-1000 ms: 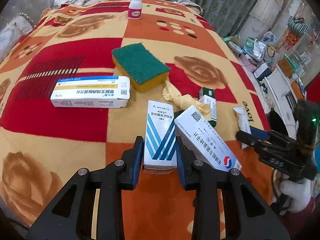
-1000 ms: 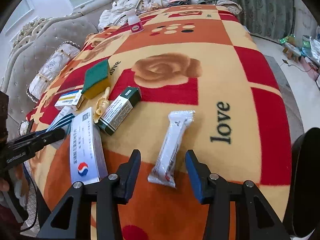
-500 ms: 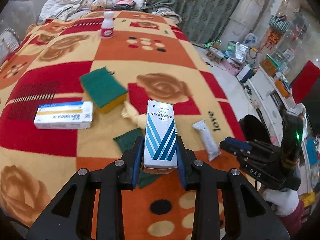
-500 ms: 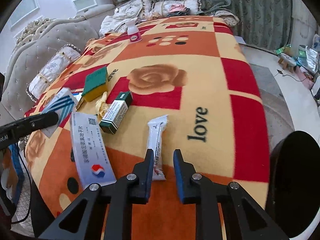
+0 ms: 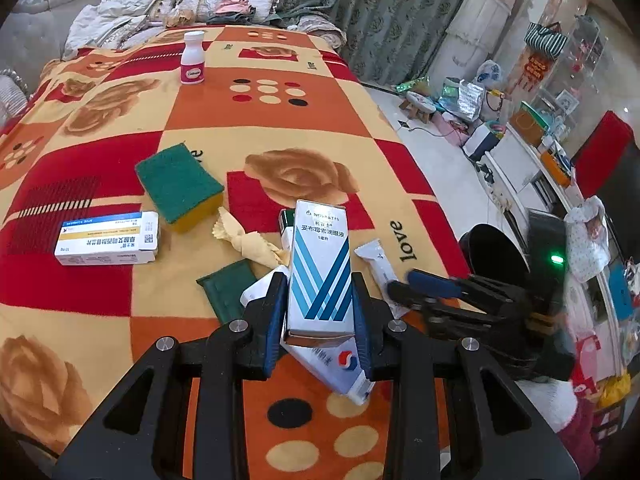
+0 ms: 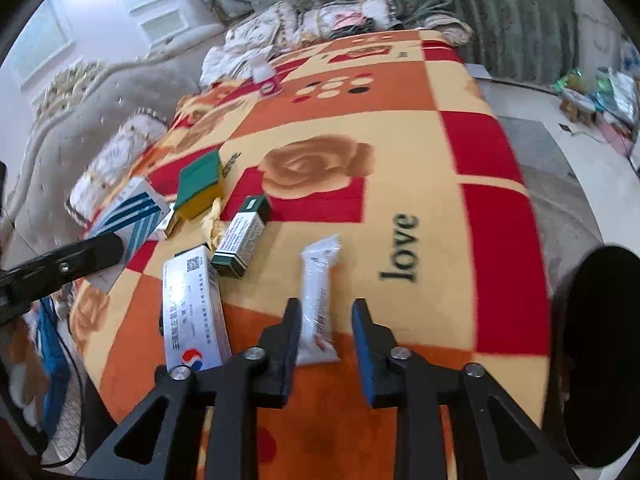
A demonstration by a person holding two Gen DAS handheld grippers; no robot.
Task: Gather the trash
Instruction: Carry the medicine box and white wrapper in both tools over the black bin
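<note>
While the fleecy blanket (image 6: pixel 400 92) patterned in red, orange and cream squares with brown roses covers the whole work surface, the round black bin (image 6: pixel 600 352) stands past its edge on the right gripper's side, so that hand is nearer the drop point. Between the right gripper (image 6: pixel 326 312) fingers lies the white crinkled plastic sachet (image 6: pixel 320 280), flat on the blanket, its long axis running straight away from the gripper, in line with the fingers. The jaws are opening, and the blue pads stand clear of the sachet on both sides, so I judge the next move to be a fresh close across its narrow width.

Lifted off the blanket, the white carton with blue diagonal stripes (image 5: pixel 319 268) is clamped at its lower end by the left gripper (image 5: pixel 318 300), upright between narrow-set jaws. Below it rests a long white cardboard box with a red and blue logo (image 6: pixel 192 304), smooth and stiff. Further off sit a white box with a blue and yellow band (image 5: pixel 106 238), a spongy green-topped yellow scouring pad (image 5: pixel 180 184), a dark green carton (image 6: pixel 242 240) and a twisted cream wrapper (image 5: pixel 248 240).
</note>
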